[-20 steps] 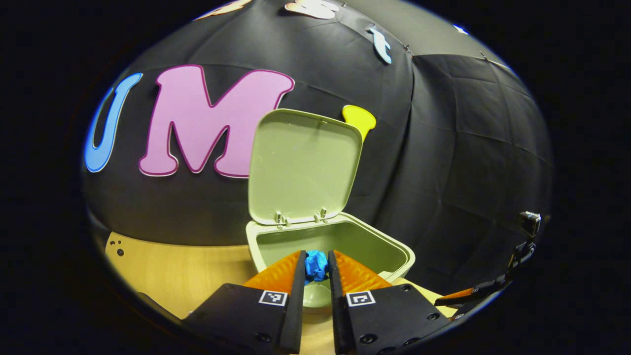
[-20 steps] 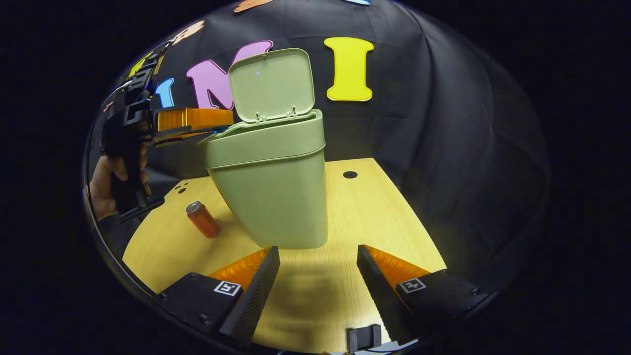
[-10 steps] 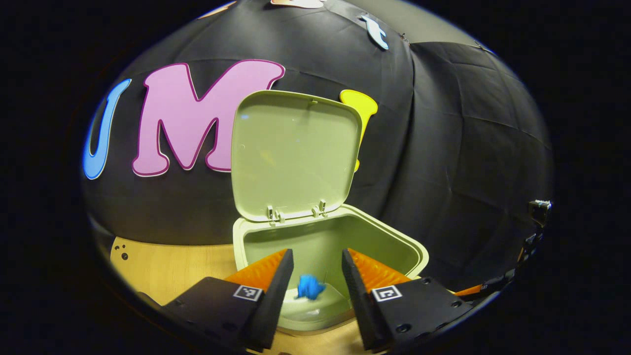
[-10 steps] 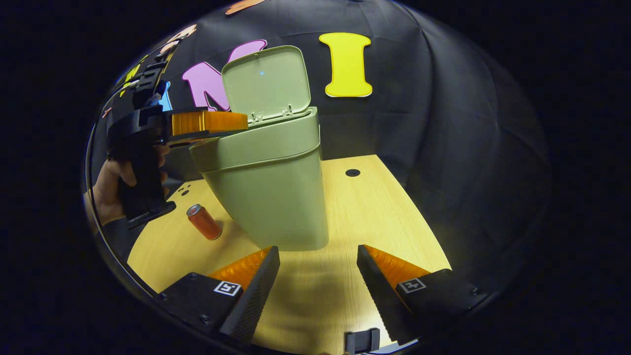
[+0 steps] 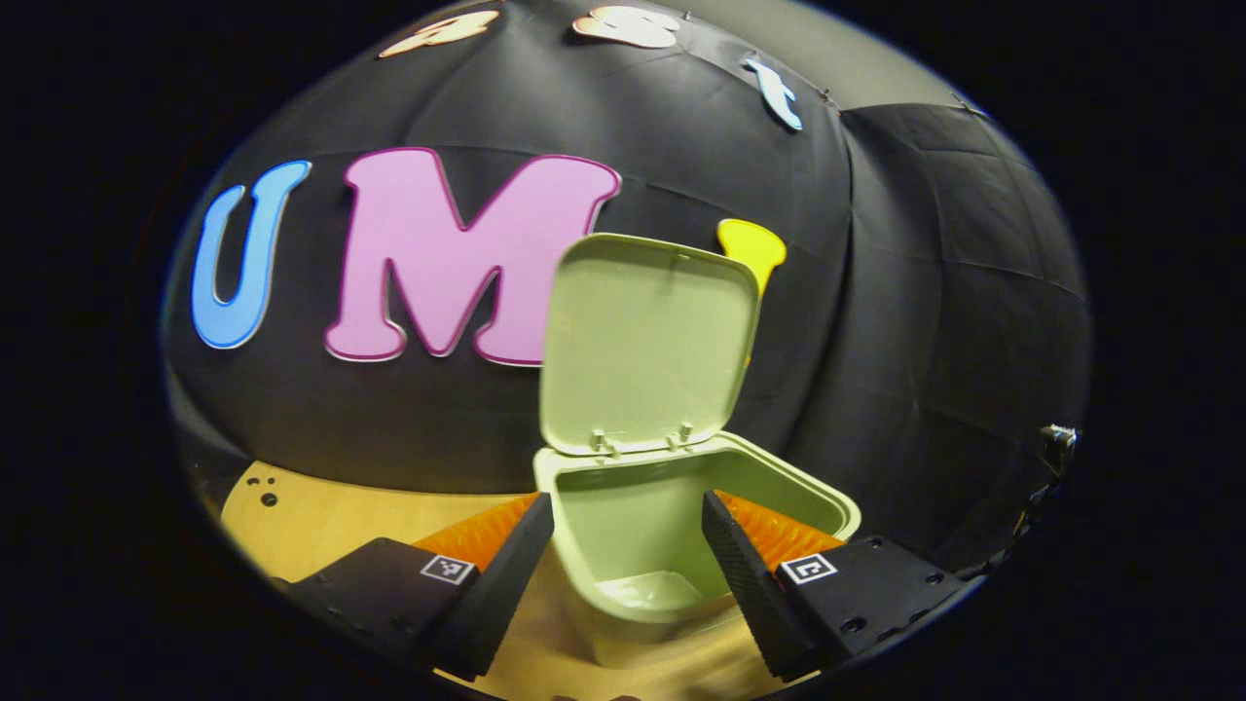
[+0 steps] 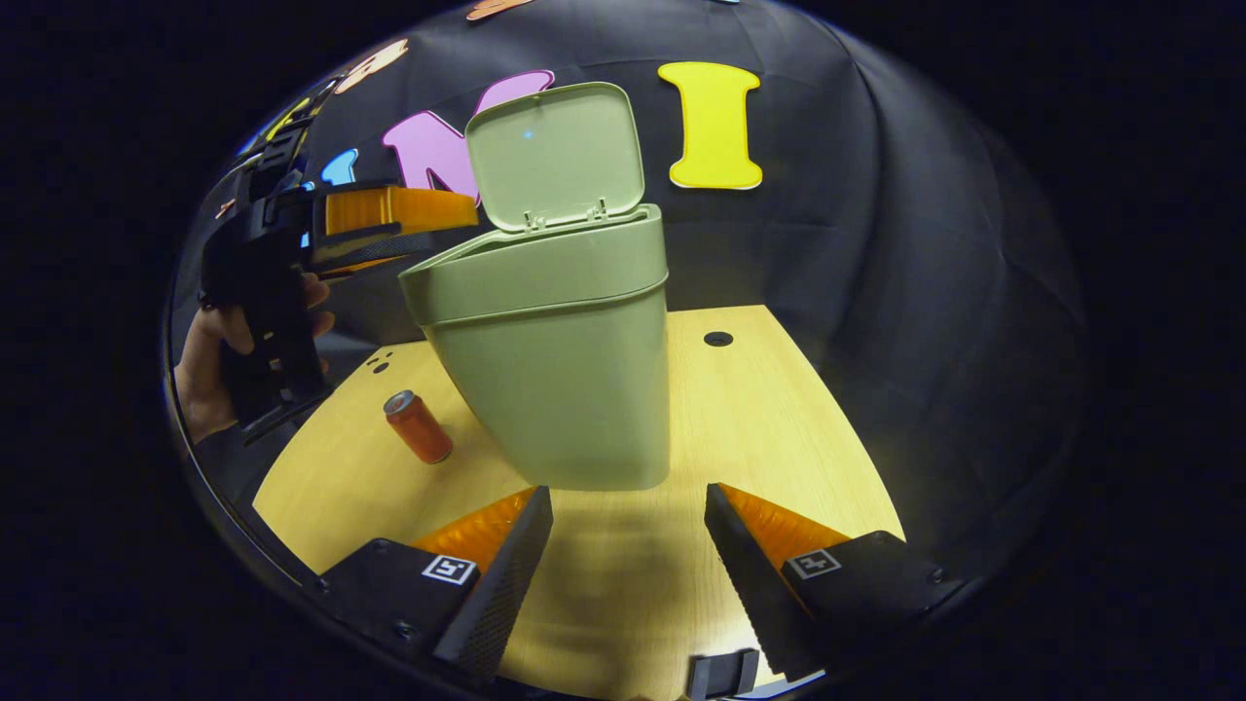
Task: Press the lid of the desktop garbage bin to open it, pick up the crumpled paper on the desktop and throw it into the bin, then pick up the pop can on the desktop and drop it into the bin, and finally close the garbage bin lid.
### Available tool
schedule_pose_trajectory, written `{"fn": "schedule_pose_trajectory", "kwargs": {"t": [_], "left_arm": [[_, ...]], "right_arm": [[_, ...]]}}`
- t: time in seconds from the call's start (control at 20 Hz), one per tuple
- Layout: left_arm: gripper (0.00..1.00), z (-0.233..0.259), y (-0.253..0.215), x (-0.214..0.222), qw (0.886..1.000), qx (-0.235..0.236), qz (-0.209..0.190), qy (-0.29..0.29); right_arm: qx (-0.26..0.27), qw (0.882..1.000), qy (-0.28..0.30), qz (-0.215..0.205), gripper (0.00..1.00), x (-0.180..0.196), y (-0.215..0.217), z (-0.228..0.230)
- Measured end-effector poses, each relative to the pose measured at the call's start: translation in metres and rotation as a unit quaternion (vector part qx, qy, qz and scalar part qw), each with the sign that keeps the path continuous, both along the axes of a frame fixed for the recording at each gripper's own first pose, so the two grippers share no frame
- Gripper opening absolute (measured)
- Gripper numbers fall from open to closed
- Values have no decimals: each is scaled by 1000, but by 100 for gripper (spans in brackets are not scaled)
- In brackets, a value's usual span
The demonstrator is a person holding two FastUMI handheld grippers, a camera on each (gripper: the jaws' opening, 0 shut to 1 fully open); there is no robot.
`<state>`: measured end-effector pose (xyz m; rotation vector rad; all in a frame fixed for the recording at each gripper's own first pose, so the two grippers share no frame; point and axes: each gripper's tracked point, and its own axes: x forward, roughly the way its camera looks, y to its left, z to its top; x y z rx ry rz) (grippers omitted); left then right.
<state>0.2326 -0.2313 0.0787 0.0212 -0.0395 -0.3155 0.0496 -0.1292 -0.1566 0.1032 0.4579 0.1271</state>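
The green bin (image 6: 555,380) stands on the wooden table (image 6: 769,419) with its lid (image 6: 555,156) swung upright. In the left gripper view I look down into the bin (image 5: 788,482) past the raised lid (image 5: 647,341). My left gripper (image 5: 628,545) is open with nothing between its fingers, and its tips flank the bin's near rim. The right gripper view shows the left gripper (image 6: 448,232) level with the bin's top left edge, held by a hand (image 6: 204,375). An orange pop can (image 6: 419,440) stands upright left of the bin. My right gripper (image 6: 628,540) hangs open over the table in front of the bin.
A round hole (image 6: 718,339) is in the table behind the bin on the right, and small holes (image 6: 378,363) lie at the back left. A small camera on a stand (image 5: 1056,438) sits at the far right. The black cloth wall stands close behind the bin.
My left gripper opened over the bin and the blue crumpled paper dropped in. The gripper has since drawn back from the opening. The right gripper has barely moved.
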Motion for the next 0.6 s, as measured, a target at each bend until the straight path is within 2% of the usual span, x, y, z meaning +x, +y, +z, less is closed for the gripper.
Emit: {"fn": "schedule_pose_trajectory", "kwargs": {"t": [0.25, 0.6], "left_arm": [[98, -13, 90, -18, 997, -16, 75, 8], [96, -57, 216, -70, 984, -36, 171, 44]], "right_arm": [[-10, 1000, 13, 27, 99, -4, 28, -9], [-24, 997, 18, 75, 99, -3, 101, -18]]}}
